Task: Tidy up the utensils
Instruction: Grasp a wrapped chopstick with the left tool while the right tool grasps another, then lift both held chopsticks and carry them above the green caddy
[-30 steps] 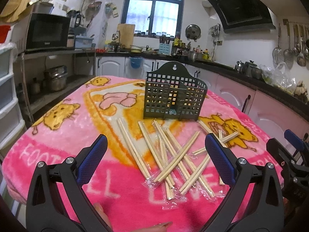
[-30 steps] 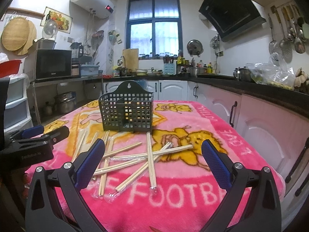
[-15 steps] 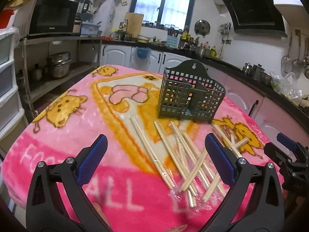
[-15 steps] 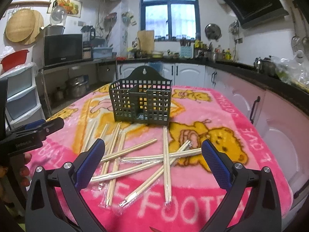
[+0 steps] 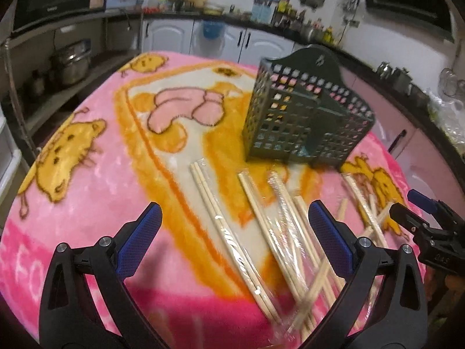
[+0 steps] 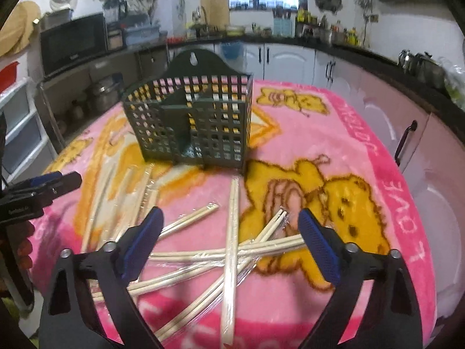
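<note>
Pink cartoon blanket (image 6: 334, 122) over kitchen table; green basket (image 6: 189, 122) upright upper centre, wrapped chopsticks (image 6: 232, 232) scattered below. Left gripper (image 5: 232, 241) spread, empty; right gripper (image 6: 229, 241) spread, just narrowing, pinching nothing.

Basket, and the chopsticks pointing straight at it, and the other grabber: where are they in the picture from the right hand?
Basket (image 6: 186, 122): right wrist view, on its front grid wall.
Chopsticks (image 6: 232, 221): right wrist view, mid-length of the wrapped pair.
Left gripper (image 6: 43, 187): right wrist view, by its tips.
</note>
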